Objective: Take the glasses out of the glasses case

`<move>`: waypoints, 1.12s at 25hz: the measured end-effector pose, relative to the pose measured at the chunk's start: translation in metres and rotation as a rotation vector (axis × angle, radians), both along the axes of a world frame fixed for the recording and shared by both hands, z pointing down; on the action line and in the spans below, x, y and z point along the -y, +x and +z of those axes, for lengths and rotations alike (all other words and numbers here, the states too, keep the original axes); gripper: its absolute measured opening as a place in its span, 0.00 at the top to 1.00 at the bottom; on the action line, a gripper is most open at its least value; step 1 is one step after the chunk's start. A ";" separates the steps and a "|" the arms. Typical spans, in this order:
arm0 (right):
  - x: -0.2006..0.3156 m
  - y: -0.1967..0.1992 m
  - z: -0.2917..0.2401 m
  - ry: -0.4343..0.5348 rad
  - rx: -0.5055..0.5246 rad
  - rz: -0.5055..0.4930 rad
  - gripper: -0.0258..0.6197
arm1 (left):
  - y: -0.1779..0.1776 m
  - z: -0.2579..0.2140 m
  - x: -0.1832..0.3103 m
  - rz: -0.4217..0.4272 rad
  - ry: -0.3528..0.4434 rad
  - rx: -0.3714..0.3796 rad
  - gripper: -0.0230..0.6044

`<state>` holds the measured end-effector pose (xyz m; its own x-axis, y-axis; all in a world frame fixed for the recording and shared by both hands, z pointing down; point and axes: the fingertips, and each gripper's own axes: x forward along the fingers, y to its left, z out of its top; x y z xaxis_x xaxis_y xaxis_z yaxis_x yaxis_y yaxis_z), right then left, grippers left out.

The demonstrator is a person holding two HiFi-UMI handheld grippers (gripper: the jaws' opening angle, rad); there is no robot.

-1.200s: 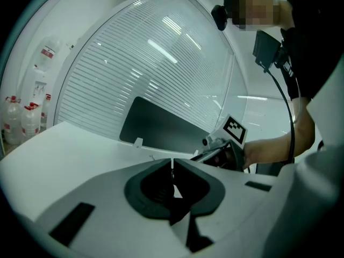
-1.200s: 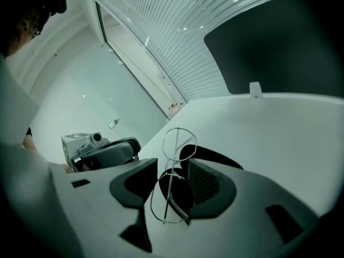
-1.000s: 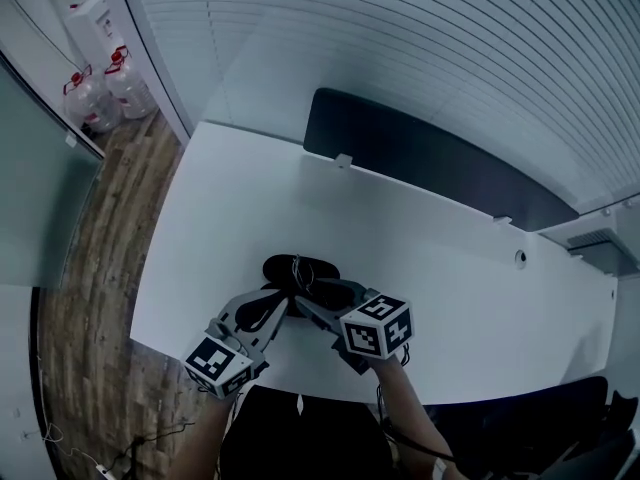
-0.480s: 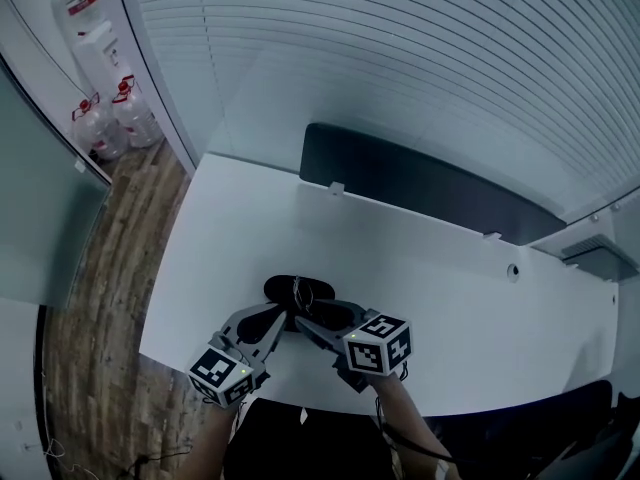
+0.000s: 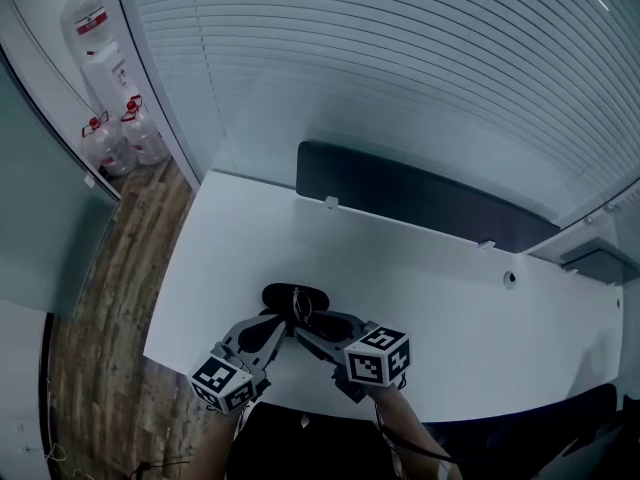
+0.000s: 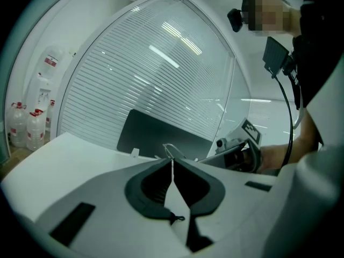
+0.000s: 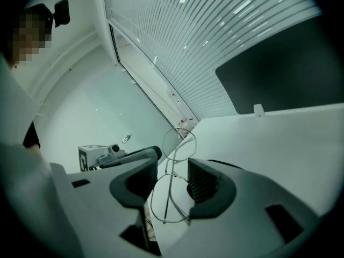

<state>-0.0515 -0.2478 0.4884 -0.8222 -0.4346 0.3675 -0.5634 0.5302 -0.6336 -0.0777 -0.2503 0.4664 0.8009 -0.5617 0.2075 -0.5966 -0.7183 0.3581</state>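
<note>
My right gripper grips thin wire-frame glasses, jaws wide, near black oval case; my left gripper pinched closed.

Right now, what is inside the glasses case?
Its inside cannot be made out: in the head view the glasses case is only a small dark oval. The glasses are held between the right gripper's jaws.
</note>
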 end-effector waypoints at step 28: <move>-0.054 0.019 -0.029 0.066 0.094 -0.120 0.67 | 0.005 -0.021 -0.060 -0.220 0.054 0.006 0.95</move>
<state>-0.0324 -0.1936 0.4598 -0.8990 -0.3520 0.2605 -0.4337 0.6326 -0.6416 -0.0722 -0.1903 0.4453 0.6564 -0.7334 0.1769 -0.7432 -0.5882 0.3190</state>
